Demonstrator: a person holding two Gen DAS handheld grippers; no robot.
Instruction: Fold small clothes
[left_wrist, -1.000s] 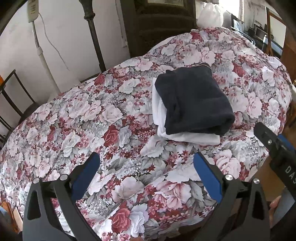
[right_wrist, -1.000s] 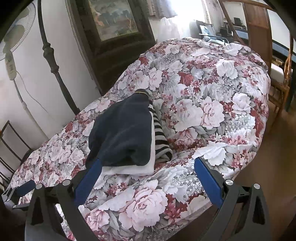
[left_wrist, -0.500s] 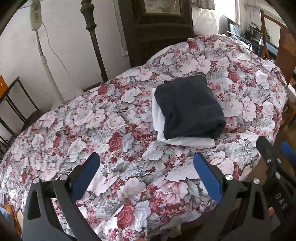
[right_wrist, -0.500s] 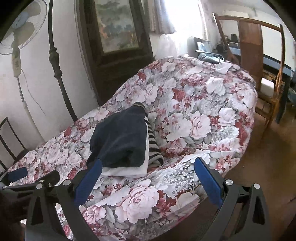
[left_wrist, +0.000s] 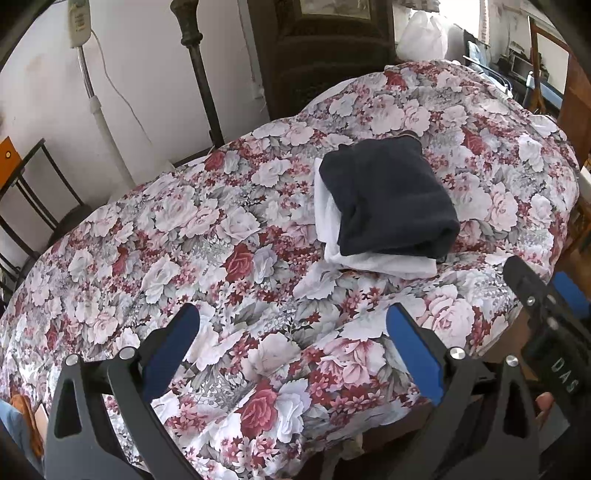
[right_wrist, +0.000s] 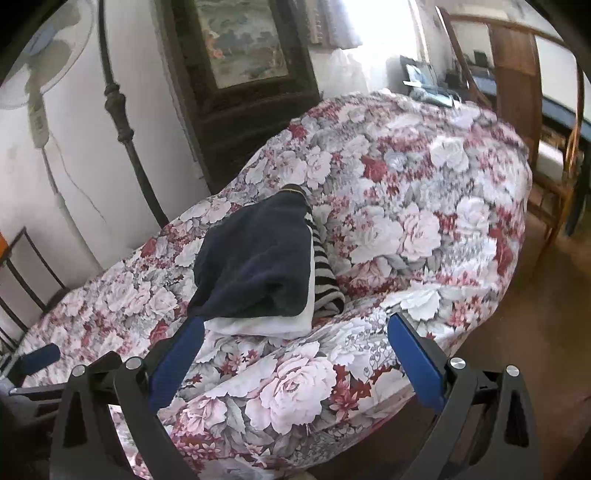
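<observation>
A folded dark navy garment (left_wrist: 388, 199) lies on top of a folded white one (left_wrist: 373, 260) on the floral bedspread (left_wrist: 207, 236). In the right wrist view the same navy garment (right_wrist: 258, 262) and white garment (right_wrist: 266, 325) rest on a black-and-white striped piece (right_wrist: 325, 288). My left gripper (left_wrist: 291, 339) is open and empty, held back from the stack near the bed's front edge. My right gripper (right_wrist: 295, 350) is open and empty too, just in front of the stack. The right gripper (left_wrist: 546, 306) also shows at the right edge of the left wrist view.
A dark metal bedpost (left_wrist: 199, 74) and a dark wooden cabinet (left_wrist: 325, 51) stand behind the bed. A pedestal fan (right_wrist: 40, 74) is by the white wall at left. A wooden chair (right_wrist: 535, 122) stands at right. Brown floor (right_wrist: 535, 317) lies right of the bed.
Both grippers have drawn back and risen from the stack, so more of the bed and room shows. The folded stack has not moved.
</observation>
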